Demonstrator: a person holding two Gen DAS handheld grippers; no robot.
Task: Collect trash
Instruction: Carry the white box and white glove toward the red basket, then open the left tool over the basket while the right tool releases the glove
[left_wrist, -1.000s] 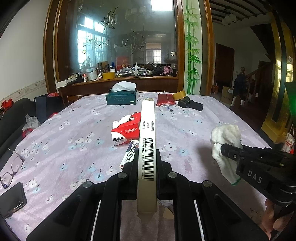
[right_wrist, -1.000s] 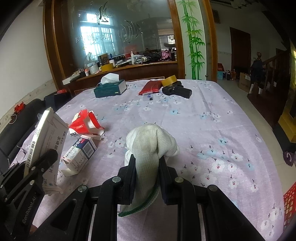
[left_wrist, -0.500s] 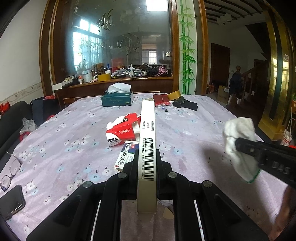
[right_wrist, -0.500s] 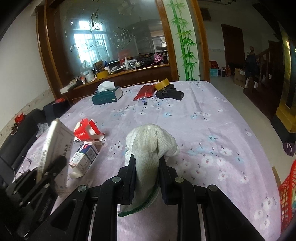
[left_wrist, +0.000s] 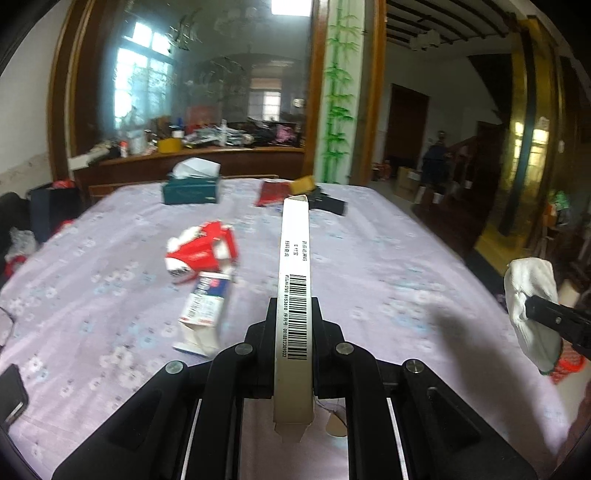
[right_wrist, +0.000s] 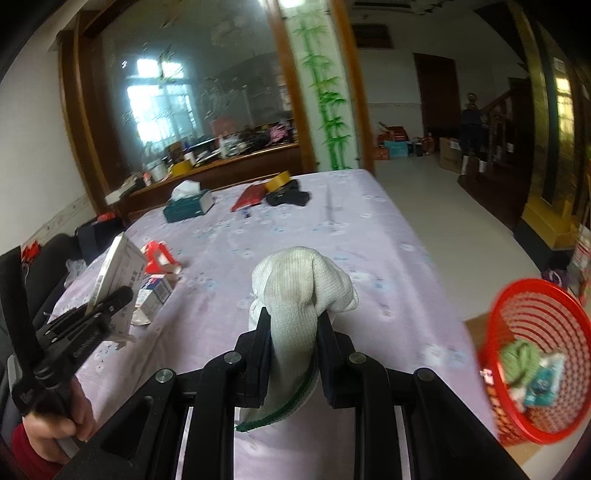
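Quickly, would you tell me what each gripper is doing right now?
Left gripper: shut on the flat white carton.
Right gripper: shut on the white knit glove.

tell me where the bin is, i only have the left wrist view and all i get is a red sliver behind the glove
Observer: The red mesh basket sits just past the right edge of the table, low at the right of the right wrist view.
Operator: anything in it yet
Observer: Yes, a green bundle and a teal packet lie inside.
Operator: and how's the right side's grip
Observer: The right tongs pinch the white glove across its middle, and its green-edged cuff hangs below them.
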